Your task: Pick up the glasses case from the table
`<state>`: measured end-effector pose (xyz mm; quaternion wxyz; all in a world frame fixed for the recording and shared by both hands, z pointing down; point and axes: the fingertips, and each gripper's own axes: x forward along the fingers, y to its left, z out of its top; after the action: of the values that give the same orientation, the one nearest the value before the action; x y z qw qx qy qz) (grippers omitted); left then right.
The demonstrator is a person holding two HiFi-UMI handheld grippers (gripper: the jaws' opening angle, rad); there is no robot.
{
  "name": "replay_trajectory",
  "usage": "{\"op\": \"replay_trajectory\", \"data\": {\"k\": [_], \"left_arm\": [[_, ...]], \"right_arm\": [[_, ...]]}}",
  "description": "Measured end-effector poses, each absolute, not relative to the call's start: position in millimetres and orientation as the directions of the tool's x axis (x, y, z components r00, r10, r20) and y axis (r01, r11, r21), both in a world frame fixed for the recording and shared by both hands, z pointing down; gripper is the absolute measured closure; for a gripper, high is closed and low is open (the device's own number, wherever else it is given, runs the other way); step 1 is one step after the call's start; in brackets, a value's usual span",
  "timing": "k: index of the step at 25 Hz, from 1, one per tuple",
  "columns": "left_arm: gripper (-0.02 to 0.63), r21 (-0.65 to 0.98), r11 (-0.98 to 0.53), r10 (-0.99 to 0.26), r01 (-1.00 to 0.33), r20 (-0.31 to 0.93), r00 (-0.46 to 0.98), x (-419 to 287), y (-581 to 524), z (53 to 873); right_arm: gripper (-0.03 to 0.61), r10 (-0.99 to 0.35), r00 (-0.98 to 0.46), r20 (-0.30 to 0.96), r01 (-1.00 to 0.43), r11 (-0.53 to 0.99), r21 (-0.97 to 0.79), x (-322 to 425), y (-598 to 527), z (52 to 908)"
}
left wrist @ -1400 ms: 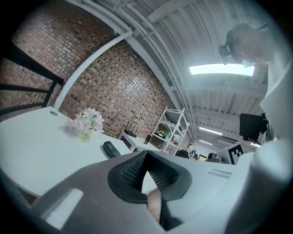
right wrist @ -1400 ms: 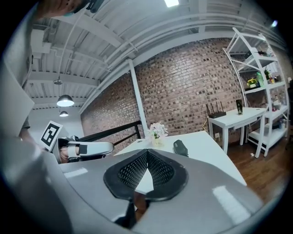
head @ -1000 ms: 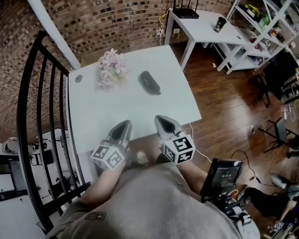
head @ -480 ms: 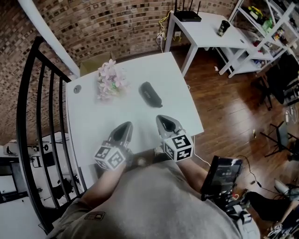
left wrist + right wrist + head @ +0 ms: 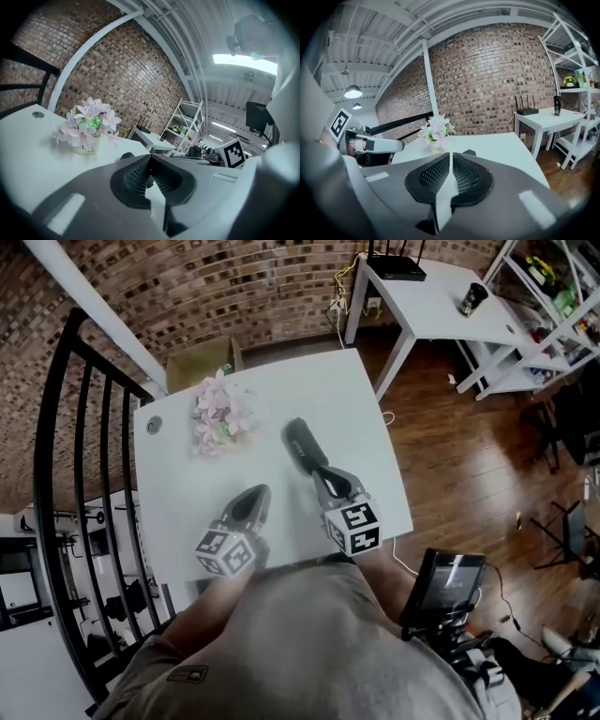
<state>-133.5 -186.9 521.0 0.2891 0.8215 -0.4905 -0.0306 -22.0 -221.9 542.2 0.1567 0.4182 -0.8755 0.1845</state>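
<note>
While left tongs (image 5: 259,493), right tongs (image 5: 322,474) closed empty, glasses case (image 5: 300,439) ahead; flowerpot (image 5: 438,149) reads "Life"

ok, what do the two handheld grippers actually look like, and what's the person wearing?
The left gripper and right gripper are smooth grey tapered shells. Each carries a white cube with black square markers: left cube, right cube. The fingers have black ribbed pads in a dark oval recess. No cables show on either. The person wears a grey shirt.
</note>
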Motion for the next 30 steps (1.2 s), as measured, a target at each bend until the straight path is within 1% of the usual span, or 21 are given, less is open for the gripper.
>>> {"op": "replay_trajectory", "data": {"k": [5, 9, 13, 16, 19, 24, 25, 30], "left_arm": [[0.612, 0.508, -0.324, -0.808, -0.798, 0.29, 0.512, -128.4, -205.5, 543.5], [0.612, 0.515, -0.308, -0.797, -0.8, 0.32, 0.513, -122.6, -216.3, 554.6], [0.612, 0.526, -0.259, -0.802, -0.81, 0.35, 0.484, -126.3, -215.0, 565.7], [0.612, 0.53, -0.223, -0.809, -0.818, 0.368, 0.458, -130.4, -216.4, 573.8], [0.612, 0.53, -0.188, -0.814, -0.827, 0.387, 0.433, -140.4, -215.7, 578.3], [0.612, 0.527, -0.136, -0.823, -0.839, 0.411, 0.392, -154.5, -213.8, 584.9], [0.612, 0.526, -0.131, -0.824, -0.84, 0.413, 0.387, -155.8, -213.8, 585.7], [0.612, 0.525, -0.122, -0.825, -0.843, 0.418, 0.38, -159.6, -215.3, 585.6]], "right_arm": [[0.467, -0.622, -0.616, 0.483, -0.767, 0.614, -0.188, -25.3, -241.0, 565.5], [0.364, -0.585, -0.617, 0.526, -0.75, 0.641, -0.166, -30.2, -260.3, 580.4], [0.256, -0.518, -0.611, 0.598, -0.726, 0.668, -0.163, -42.7, -272.9, 607.6], [0.208, -0.478, -0.596, 0.645, -0.716, 0.68, -0.157, -47.5, -285.9, 628.9], [0.183, -0.444, -0.581, 0.682, -0.71, 0.687, -0.158, -54.2, -293.0, 645.9], [0.177, -0.398, -0.565, 0.723, -0.696, 0.7, -0.159, -62.9, -296.5, 667.0], [0.159, -0.387, -0.566, 0.728, -0.691, 0.704, -0.164, -64.8, -295.9, 669.9], [0.169, -0.374, -0.572, 0.73, -0.688, 0.703, -0.179, -72.3, -294.1, 672.8]]}}
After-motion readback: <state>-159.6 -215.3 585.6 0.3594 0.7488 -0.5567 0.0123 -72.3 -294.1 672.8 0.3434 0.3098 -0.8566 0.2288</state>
